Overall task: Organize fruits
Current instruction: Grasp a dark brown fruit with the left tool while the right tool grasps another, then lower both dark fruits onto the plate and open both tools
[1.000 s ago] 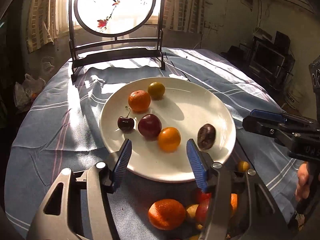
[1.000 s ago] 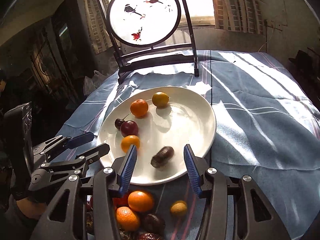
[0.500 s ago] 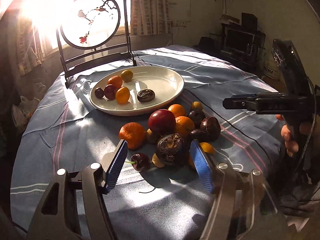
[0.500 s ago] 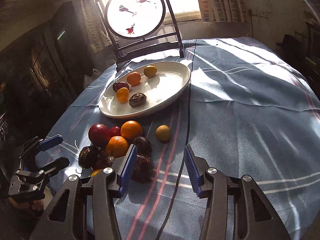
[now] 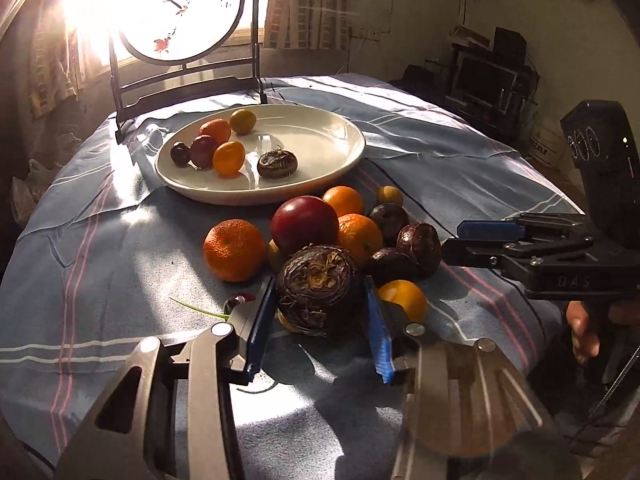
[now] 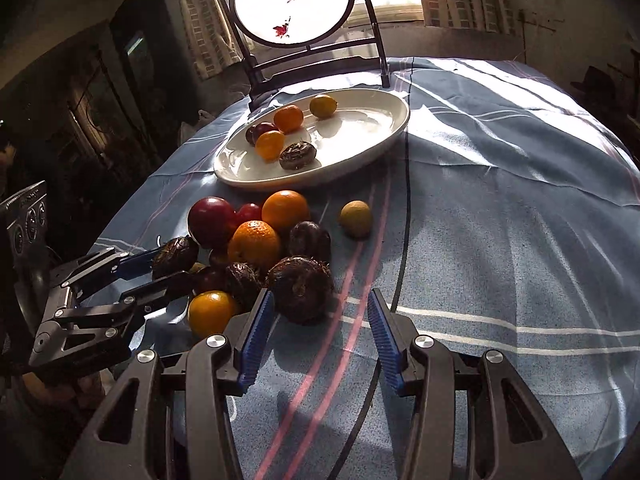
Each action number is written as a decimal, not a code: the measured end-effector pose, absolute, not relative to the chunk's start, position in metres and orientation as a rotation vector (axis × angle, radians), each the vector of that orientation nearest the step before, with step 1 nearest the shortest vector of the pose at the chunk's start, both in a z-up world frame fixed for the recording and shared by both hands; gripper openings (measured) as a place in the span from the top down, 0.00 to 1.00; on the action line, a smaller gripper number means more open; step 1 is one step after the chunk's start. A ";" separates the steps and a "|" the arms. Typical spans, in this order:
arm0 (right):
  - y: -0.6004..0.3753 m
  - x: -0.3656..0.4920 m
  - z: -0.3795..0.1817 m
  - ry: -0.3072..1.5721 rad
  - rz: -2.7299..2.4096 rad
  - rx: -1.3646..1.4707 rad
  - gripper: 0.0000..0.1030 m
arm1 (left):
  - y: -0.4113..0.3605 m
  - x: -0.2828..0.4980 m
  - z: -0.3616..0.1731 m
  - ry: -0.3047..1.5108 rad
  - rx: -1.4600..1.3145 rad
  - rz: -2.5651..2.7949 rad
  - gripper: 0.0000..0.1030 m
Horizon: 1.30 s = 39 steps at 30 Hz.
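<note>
1. Blue striped cloth [image 5: 100, 248] covers the surface.
2. Left gripper [image 5: 320, 300], jaws just closing, clamps a dark brown rough round fruit [image 5: 318, 290].
3. Right gripper [image 6: 318, 300] is unclenched, holding nothing, beside another dark fruit [image 6: 300, 286].
4. Only the left view shows "DAS" lettering [image 5: 574, 281].

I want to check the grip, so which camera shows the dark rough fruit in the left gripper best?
The left wrist view: the dark rough fruit sits large and centred between the left gripper pads, which have just been closing on it. The right wrist view shows it small, at the left edge, partly shadowed.
</note>
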State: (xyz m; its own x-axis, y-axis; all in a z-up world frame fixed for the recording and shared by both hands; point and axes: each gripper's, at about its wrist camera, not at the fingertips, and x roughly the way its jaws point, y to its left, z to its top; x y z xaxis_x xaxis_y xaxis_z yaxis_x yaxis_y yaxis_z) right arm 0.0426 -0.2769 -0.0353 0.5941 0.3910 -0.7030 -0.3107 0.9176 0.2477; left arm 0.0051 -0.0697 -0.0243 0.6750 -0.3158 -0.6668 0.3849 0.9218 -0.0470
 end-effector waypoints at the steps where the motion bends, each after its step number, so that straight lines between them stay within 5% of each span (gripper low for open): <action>1: -0.273 0.044 -0.037 0.845 0.409 0.093 0.53 | -0.066 0.003 -0.020 0.718 0.093 -0.388 0.60; 9: -0.252 0.063 -0.047 0.872 0.381 0.055 0.48 | -0.051 -0.003 -0.010 0.694 0.074 -0.363 0.60; 11: -0.247 0.062 -0.048 0.864 0.379 0.031 0.63 | -0.050 -0.003 -0.013 0.701 0.067 -0.362 0.60; 23: -0.284 0.048 -0.008 0.735 0.362 0.110 0.62 | -0.043 0.006 -0.007 0.683 0.052 -0.354 0.60; 39: -0.252 0.176 0.010 0.820 0.362 0.121 0.59 | -0.054 0.142 -0.007 0.763 0.076 -0.263 0.58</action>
State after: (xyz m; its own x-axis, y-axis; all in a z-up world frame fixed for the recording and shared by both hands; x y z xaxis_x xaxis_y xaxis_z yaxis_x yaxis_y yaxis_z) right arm 0.1758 -0.2523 0.0100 0.6252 0.3608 -0.6920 -0.2682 0.9320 0.2437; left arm 0.1424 -0.0540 -0.0068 0.6917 -0.2075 -0.6917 0.2621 0.9646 -0.0273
